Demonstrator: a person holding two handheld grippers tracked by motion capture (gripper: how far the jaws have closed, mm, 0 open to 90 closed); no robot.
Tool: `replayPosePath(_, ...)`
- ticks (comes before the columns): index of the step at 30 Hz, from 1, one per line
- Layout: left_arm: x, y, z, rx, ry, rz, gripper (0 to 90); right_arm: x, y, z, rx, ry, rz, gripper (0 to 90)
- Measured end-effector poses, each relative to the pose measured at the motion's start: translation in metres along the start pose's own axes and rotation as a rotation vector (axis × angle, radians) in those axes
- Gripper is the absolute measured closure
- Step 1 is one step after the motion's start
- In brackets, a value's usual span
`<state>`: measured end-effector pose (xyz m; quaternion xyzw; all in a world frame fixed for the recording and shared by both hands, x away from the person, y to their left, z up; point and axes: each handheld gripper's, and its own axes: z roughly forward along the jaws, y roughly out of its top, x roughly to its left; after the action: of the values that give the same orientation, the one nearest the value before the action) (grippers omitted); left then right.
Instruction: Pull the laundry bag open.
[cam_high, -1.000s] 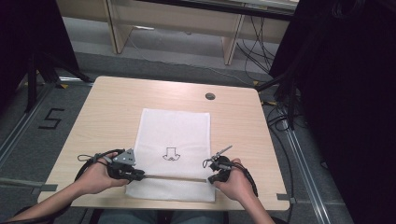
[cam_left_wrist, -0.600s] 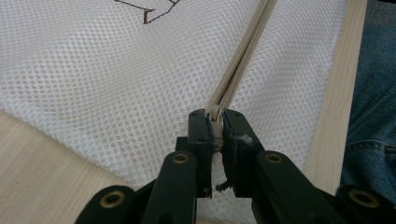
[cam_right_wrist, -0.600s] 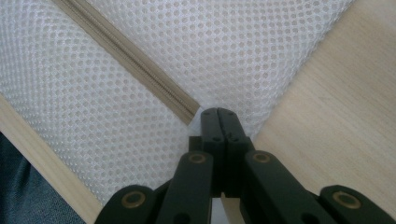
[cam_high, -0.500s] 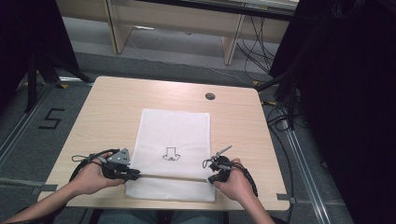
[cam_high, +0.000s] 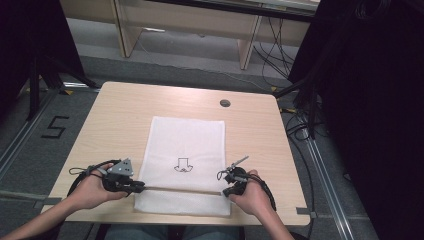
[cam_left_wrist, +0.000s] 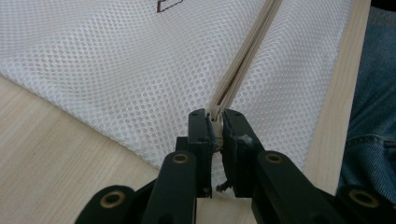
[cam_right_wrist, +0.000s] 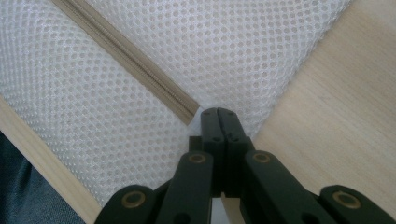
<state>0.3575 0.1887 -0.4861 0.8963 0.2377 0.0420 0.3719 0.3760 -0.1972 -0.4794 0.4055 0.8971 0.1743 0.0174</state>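
A 5 (cam_high: 54, 128) marked on the floor.

Right gripper (cam_right_wrist: 218, 112): jaws rise from 6 o'clock to frame centre, tips pressed together with no gap between them, pinching the edge of the mesh bag (cam_right_wrist: 140, 60) just beside the zipper's lower end. Zipper (cam_right_wrist: 126, 56) (beige, teeth meshed) runs from 11 o'clock down to the centre and ends touching the jaw tips on their 10 o'clock side. White mesh spans 9 through 2 o'clock. Table (cam_right_wrist: 336, 121), pale wood, lies bare from 2 to 5 o'clock, plus a narrow strip at 8 o'clock. Jeans (cam_right_wrist: 23, 186) (dark denim) at 8 o'clock, beyond the table edge.
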Motion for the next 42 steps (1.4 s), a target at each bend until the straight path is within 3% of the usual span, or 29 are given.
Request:
replayPosePath(5, 0.001, -0.001, 0.0, 0.003, 0.003, 0.004, 81.8, -0.001, 0.0, 0.0, -0.004, 0.008, -0.008, 90.0)
replayPosePath(6, 0.001, -0.002, 0.001, 0.002, 0.002, -0.016, 81.8, 0.0, 0.0, 0.0, -0.004, 0.01, 0.004, 90.0)
replayPosePath(8, 0.0, -0.002, 0.001, 0.035, 0.032, 0.04, 81.8, 0.0, 0.0, 0.0, -0.003, 0.008, 0.007, 90.0)
replayPosePath(10, 0.0, -0.003, 0.001, 0.033, 0.029, 0.028, 81.8, 0.002, 0.001, 0.001, -0.002, 0.012, 0.008, 90.0)
replayPosePath(11, 0.001, -0.004, 0.001, 0.018, 0.019, -0.006, 81.8, 0.001, 0.001, 0.001, -0.006, 0.013, -0.011, 90.0)
replayPosePath(14, 0.001, -0.004, 0.002, 0.023, 0.019, 0.003, 81.8, 0.003, 0.001, 0.001, -0.003, -0.001, -0.017, 90.0)
replayPosePath(15, 0.002, -0.004, 0.002, 0.05, 0.033, 0.039, 81.8, 0.002, 0.001, 0.001, -0.003, -0.001, -0.019, 90.0)
replayPosePath(17, 0.001, -0.005, 0.003, 0.041, 0.027, 0.021, 81.8, 0.003, 0.001, 0.001, 0.0, -0.007, -0.016, 90.0)
replayPosePath(18, 0.002, -0.004, 0.001, 0.079, 0.041, 0.045, 81.8, 0.003, 0.001, 0.001, 0.005, -0.006, -0.007, 90.0)
replayPosePath(19, 0.006, -0.005, -0.002, 0.129, 0.065, 0.114, 81.8, 0.003, 0.001, 0.001, 0.003, -0.015, -0.016, 90.0)
replayPosePath(20, 0.006, -0.008, -0.002, 0.075, 0.039, 0.035, 81.9, 0.003, 0.001, 0.0, 0.008, -0.023, -0.019, 90.0)
replayPosePath(21, 0.004, -0.009, -0.001, 0.054, 0.044, 0.004, 81.9, 0.002, 0.001, 0.0, 0.007, -0.018, -0.011, 90.0)
replayPosePath(22, 0.003, -0.008, -0.003, 0.045, 0.046, 0.019, 81.9, 0.002, 0.0, 0.0, 0.006, -0.019, -0.011, 90.0)
replayPosePath(23, 0.006, -0.007, -0.006, 0.091, 0.044, 0.07, 81.8, 0.001, 0.0, 0.0, 0.006, -0.017, -0.015, 90.0)
replayPosePath(24, 0.002, -0.009, -0.002, 0.036, 0.046, 0.003, 81.8, 0.001, 0.001, 0.0, 0.008, -0.017, -0.013, 90.0)
replayPosePath(25, 0.003, -0.008, -0.003, 0.052, 0.047, 0.027, 81.8, 0.002, 0.001, 0.0, 0.012, -0.018, -0.015, 90.0)
replayPosePath(28, 0.004, -0.009, -0.002, 0.052, 0.044, 0.006, 81.8, 0.003, 0.0, -0.001, 0.022, -0.026, 0.016, 90.0)
replayPosePath(31, 0.006, -0.008, -0.005, 0.116, 0.045, 0.067, 81.9, 0.001, 0.0, 0.0, 0.001, -0.014, -0.013, 90.0)
replayPosePath(32, 0.006, -0.009, -0.005, 0.118, 0.047, 0.062, 81.9, 0.001, 0.0, 0.0, 0.002, -0.015, -0.015, 90.0)
replayPosePath(33, 0.003, -0.011, -0.003, 0.167, 0.134, 0.06, 82.0, 0.001, 0.0, -0.001, 0.003, -0.021, -0.011, 90.0)
replayPosePath(34, 0.007, -0.015, -0.005, 0.16, 0.154, 0.059, 82.0, 0.001, -0.001, -0.002, 0.022, -0.062, -0.024, 90.0)
replayPosePath(35, 0.013, -0.018, -0.01, 0.141, 0.089, -0.005, 82.0, 0.0, -0.001, -0.003, 0.021, -0.08, -0.034, 90.0)
replayPosePath(36, 0.014, -0.018, -0.014, 0.146, 0.067, 0.007, 82.0, -0.003, -0.003, -0.003, 0.016, -0.065, -0.013, 90.0)
replayPosePath(37, 0.01, -0.018, -0.014, 0.103, 0.082, -0.007, 81.9, -0.004, -0.004, -0.004, 0.009, -0.054, -0.008, 90.0)
replayPosePath(38, 0.007, -0.018, -0.013, 0.117, 0.094, 0.029, 81.9, -0.006, -0.005, -0.004, 0.015, -0.043, 0.024, 90.0)
replayPosePath(39, 0.006, -0.018, -0.012, 0.119, 0.1, 0.023, 81.9, -0.003, -0.003, -0.004, 0.033, -0.042, 0.055, 90.0)
replayPosePath(40, 0.008, -0.018, -0.014, 0.15, 0.092, 0.053, 81.9, -0.006, -0.002, -0.003, 0.02, -0.056, -0.014, 90.0)
replayPosePath(41, 0.009, -0.018, -0.014, 0.139, 0.091, 0.052, 81.9, -0.004, 0.0, -0.003, 0.034, -0.067, -0.019, 90.0)
replayPosePath(42, 0.007, -0.019, -0.012, 0.101, 0.09, 0.007, 81.9, -0.002, 0.0, -0.003, 0.036, -0.066, -0.01, 90.0)
